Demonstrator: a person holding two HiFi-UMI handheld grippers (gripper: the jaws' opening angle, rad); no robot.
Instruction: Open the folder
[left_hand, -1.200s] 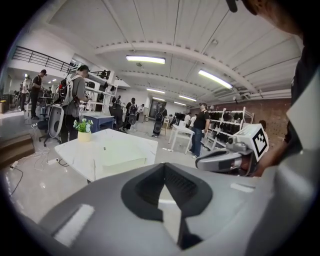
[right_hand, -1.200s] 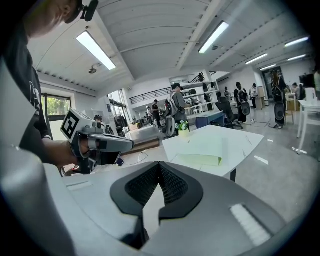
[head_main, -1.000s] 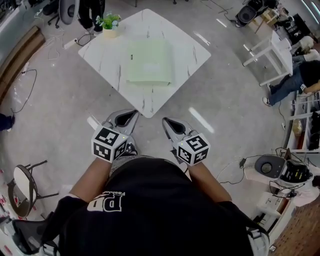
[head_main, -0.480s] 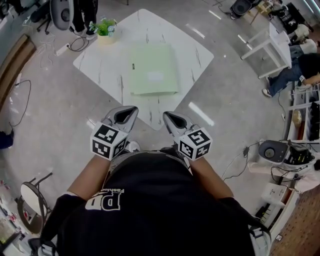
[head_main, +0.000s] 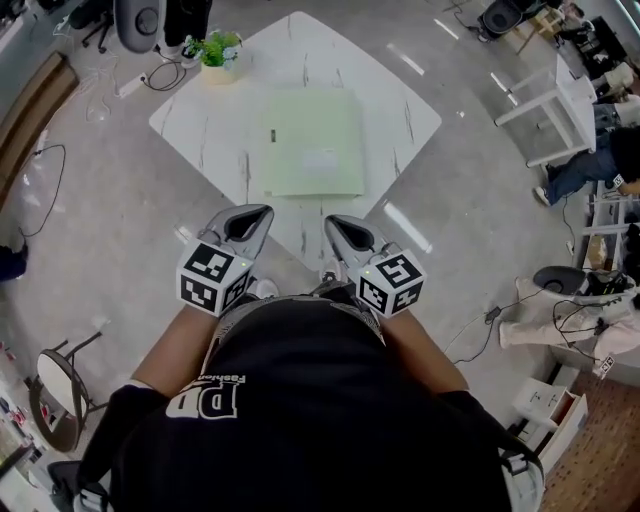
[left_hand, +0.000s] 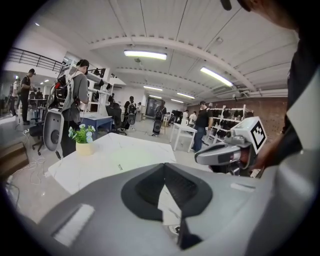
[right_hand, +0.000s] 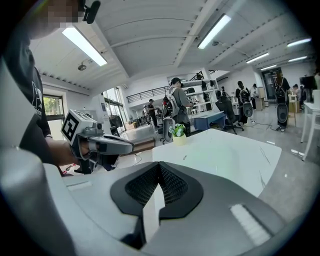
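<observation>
Two claws, the left claw (head_main: 255, 215) and the right claw (head_main: 338, 226), are pinched together on nothing, low at the desk's (head_main: 390, 90) near corner. The green folder (head_main: 312, 143) lies flat mid-desk, straight ahead and farther off. The right claw looks marginally nearer.

place: big open lab or workshop hall | overhead: vaulted white ceiling (left_hand: 165, 20), strip lights (left_hand: 145, 54) | floor (head_main: 120, 230): polished grey, loose cables (head_main: 45, 170) | furniture: white marble-look table (head_main: 200, 110), office chair (left_hand: 52, 131), shelving racks (left_hand: 227, 120) | people (left_hand: 202, 125): several standing about
</observation>
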